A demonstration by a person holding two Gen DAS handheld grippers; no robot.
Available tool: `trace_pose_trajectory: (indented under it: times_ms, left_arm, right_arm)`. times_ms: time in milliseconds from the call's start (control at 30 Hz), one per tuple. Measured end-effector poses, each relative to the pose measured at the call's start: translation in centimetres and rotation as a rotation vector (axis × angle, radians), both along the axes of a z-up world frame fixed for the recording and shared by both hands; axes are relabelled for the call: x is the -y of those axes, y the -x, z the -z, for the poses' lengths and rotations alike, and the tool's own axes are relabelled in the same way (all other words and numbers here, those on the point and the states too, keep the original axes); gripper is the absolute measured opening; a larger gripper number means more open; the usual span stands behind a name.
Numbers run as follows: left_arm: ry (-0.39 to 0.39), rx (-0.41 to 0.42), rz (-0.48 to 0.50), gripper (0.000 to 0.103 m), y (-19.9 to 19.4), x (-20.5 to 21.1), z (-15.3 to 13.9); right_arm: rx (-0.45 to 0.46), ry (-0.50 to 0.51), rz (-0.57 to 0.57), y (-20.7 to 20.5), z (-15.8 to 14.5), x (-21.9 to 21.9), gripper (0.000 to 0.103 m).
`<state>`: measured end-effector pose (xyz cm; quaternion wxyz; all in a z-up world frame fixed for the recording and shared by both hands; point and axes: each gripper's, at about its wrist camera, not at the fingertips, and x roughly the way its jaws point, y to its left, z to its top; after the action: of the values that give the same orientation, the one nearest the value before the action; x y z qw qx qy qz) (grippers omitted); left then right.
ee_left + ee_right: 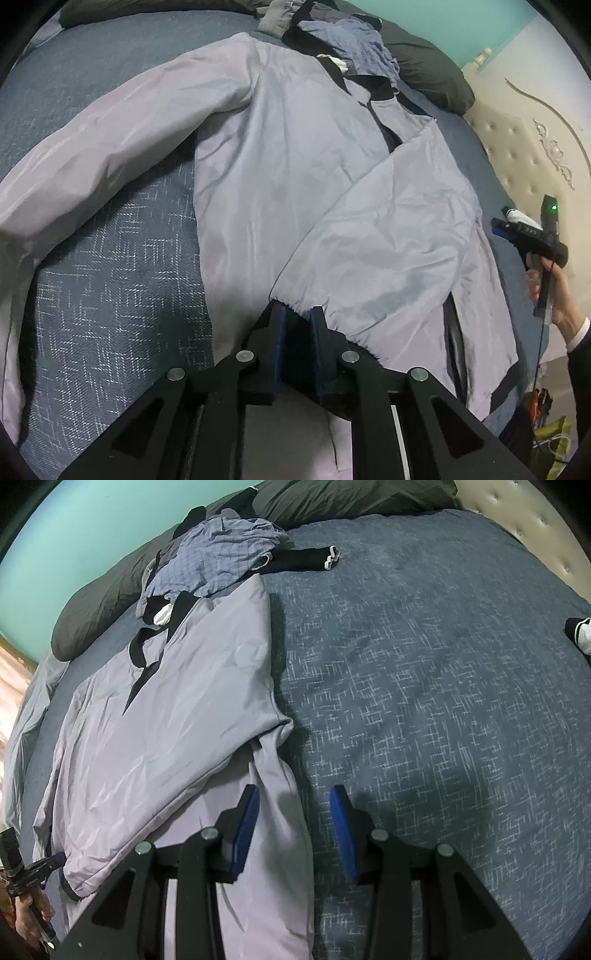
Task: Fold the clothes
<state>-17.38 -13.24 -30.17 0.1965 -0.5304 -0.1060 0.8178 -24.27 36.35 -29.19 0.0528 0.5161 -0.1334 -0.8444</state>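
left tool (pixel 297 317): closed on jacket (pixel 295 177) cuff | right tool (pixel 293 812): wide open, holding nothing, over bed (pixel 424 664) | right view only: sock (pixel 306 559)

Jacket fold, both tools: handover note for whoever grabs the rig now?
Left tool: shut on the elastic cuff of the sleeve folded across the jacket.
Right tool: open, holding nothing, low over the jacket's side edge.
Jacket lies spread on the blue bedspread; pile of other clothes beyond its collar.
Done: one sleeve folded in.
Left: release the cuff, fold the outstretched sleeve, fold the body, then the pile.
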Motion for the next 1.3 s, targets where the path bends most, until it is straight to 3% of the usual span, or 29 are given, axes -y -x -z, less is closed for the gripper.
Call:
trace_pose_trajectory:
  times_ms: [67,100,333,567,733,867,900,1033,1133,1300]
  left_arm:
    - [0.002,-0.006,-0.005,0.011,-0.1,-0.1,0.1]
    - [0.003,-0.009,-0.007,0.000,-0.1,-0.1,0.1]
    - [-0.005,-0.039,-0.028,0.000,-0.5,0.0,0.1]
    - [-0.046,-0.067,-0.051,0.000,-1.2,1.1,-0.3]
    - [-0.020,-0.056,-0.067,0.000,-1.0,1.6,-0.2]
    - [0.022,-0.054,-0.053,0.001,-0.2,0.9,-0.3]
    - [0.027,-0.055,-0.048,0.003,0.0,0.6,-0.3]
    - [0.031,-0.052,-0.024,0.033,0.4,-0.2,0.1]
    - [0.037,-0.044,-0.006,0.045,0.8,-0.8,0.6]
    - [0.077,-0.043,0.035,0.046,1.3,-2.1,1.2]
  right_arm:
    - [-0.004,-0.003,-0.004,0.1,-0.2,0.2,0.040]
    - [-0.007,-0.004,-0.005,0.2,-0.3,0.2,0.040]
    - [-0.044,-0.031,-0.020,2.3,-1.8,0.8,0.040]
    - [-0.063,-0.072,-0.010,8.1,-3.6,2.1,0.040]
    - [-0.083,-0.083,0.003,12.1,-4.5,3.3,0.040]
    - [-0.082,-0.085,-0.003,13.0,-4.3,4.0,0.040]
    - [-0.080,-0.091,-0.012,13.2,-4.1,4.2,0.040]
    - [-0.072,-0.109,-0.021,13.5,-3.5,4.4,0.040]
    - [-0.065,-0.118,-0.022,13.7,-3.1,4.4,0.040]
    - [-0.058,-0.139,-0.013,14.1,-2.5,4.0,0.040]
